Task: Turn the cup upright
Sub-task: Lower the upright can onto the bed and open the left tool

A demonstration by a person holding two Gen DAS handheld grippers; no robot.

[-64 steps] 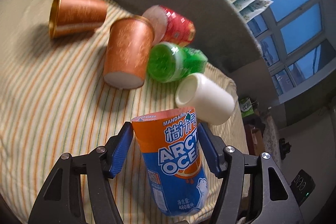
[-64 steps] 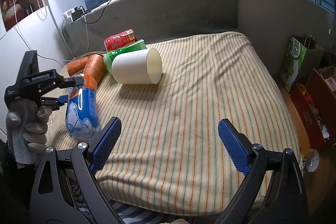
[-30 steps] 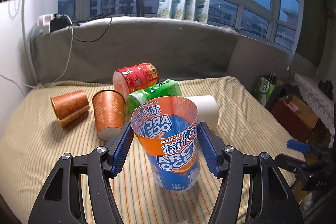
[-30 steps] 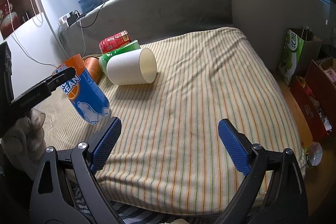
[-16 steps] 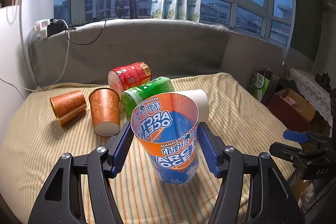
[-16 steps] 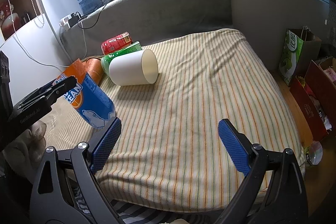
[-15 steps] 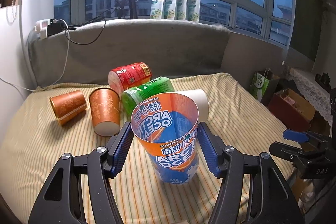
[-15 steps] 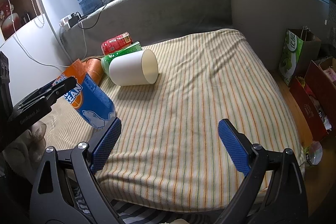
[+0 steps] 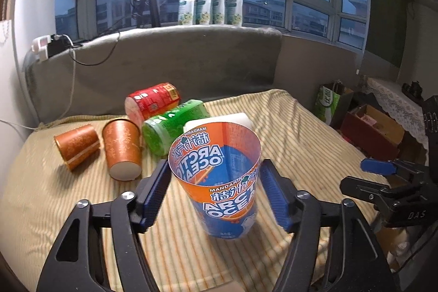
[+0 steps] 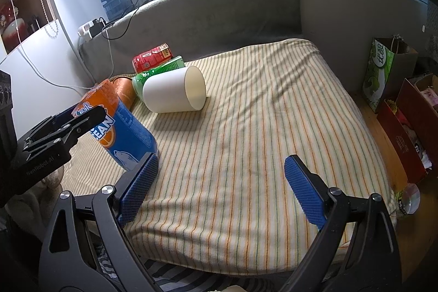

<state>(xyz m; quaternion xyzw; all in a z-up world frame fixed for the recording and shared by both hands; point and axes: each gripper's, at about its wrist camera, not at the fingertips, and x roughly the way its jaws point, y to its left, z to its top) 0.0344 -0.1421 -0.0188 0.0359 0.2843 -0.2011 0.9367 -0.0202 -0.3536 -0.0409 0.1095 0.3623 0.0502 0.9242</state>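
One cup stands mouth up on the striped cloth, leaning a little. It is orange at the rim and blue below, with white letters and a small polar bear near the base. The left claw is around its upper part; in its own view small gaps show between the blue pads and the cup wall, so I cannot tell if it grips. Behind the cup lie a white cup, a green cup, a red cup and two brown cups. To the cup's right, the right claw is wide open and holds nothing.
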